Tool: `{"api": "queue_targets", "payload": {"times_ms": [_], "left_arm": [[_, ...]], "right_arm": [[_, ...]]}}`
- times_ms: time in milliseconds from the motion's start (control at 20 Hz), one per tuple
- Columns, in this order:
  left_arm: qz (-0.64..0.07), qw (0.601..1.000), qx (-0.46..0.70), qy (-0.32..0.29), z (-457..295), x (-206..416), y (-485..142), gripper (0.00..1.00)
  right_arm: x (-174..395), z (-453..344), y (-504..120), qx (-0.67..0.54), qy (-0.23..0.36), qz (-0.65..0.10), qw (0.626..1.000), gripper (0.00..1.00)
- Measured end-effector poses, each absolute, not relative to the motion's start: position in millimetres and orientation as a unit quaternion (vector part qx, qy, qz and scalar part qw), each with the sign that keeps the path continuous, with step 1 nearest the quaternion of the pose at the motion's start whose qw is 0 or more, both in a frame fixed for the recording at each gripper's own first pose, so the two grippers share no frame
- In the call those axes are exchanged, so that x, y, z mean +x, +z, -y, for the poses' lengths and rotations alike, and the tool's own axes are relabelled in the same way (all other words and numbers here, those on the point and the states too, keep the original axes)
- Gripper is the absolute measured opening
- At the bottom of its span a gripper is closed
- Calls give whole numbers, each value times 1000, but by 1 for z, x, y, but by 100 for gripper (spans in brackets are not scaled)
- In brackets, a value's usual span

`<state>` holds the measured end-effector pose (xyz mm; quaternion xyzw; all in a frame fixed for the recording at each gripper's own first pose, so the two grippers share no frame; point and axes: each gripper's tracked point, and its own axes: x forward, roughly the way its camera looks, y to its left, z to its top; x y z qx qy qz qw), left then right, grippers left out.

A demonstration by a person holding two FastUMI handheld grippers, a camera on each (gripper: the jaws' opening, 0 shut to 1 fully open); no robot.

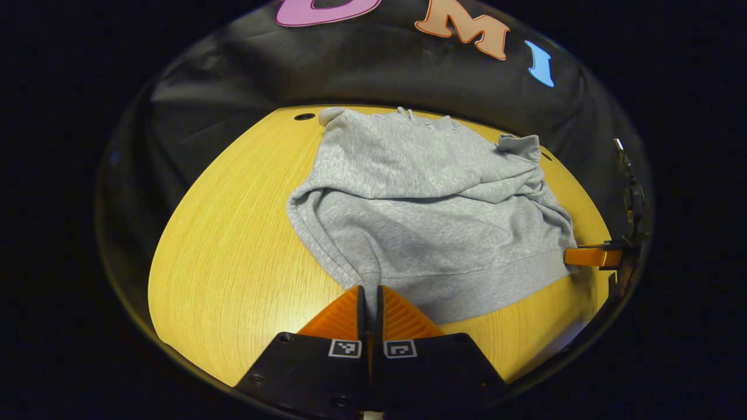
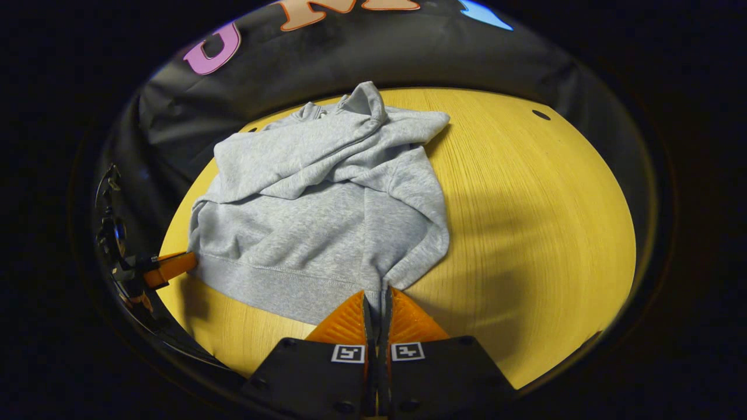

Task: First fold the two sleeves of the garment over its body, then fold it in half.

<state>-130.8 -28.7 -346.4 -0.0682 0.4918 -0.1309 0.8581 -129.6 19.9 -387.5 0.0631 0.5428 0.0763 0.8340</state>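
A grey sweatshirt [image 1: 420, 216] lies on the yellow wooden table [image 1: 233, 256], both sleeves folded across its body. My left gripper [image 1: 370, 290] is shut on the hem corner nearest it, with cloth pinched between the fingers. In the right gripper view the same sweatshirt [image 2: 327, 216] spreads ahead, and my right gripper [image 2: 377, 296] is shut on the opposite hem corner. The right gripper [image 1: 575, 256] also shows at the garment's far hem corner in the left gripper view, and the left gripper [image 2: 187, 262] at the left hem corner in the right gripper view.
The table [image 2: 525, 221] has bare wood to the right of the garment in the right gripper view and to the left of it in the left gripper view. A small dark hole [image 2: 541, 115] marks the tabletop near its back edge. Black cloth wall stands behind.
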Motion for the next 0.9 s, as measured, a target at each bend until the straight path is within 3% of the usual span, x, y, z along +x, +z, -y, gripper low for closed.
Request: {"api": "queue_targets", "payload": {"times_ms": [650,900], "left_arm": [[-528,833,-71,-148,21,-135,-344,0],[-523,833,-102,-147,21,-124,-322,0]], "right_arm": [[-137,-22,-380,98,90,-581,803,3],[-115,-27,-342,143,103,-555,813,2]]}}
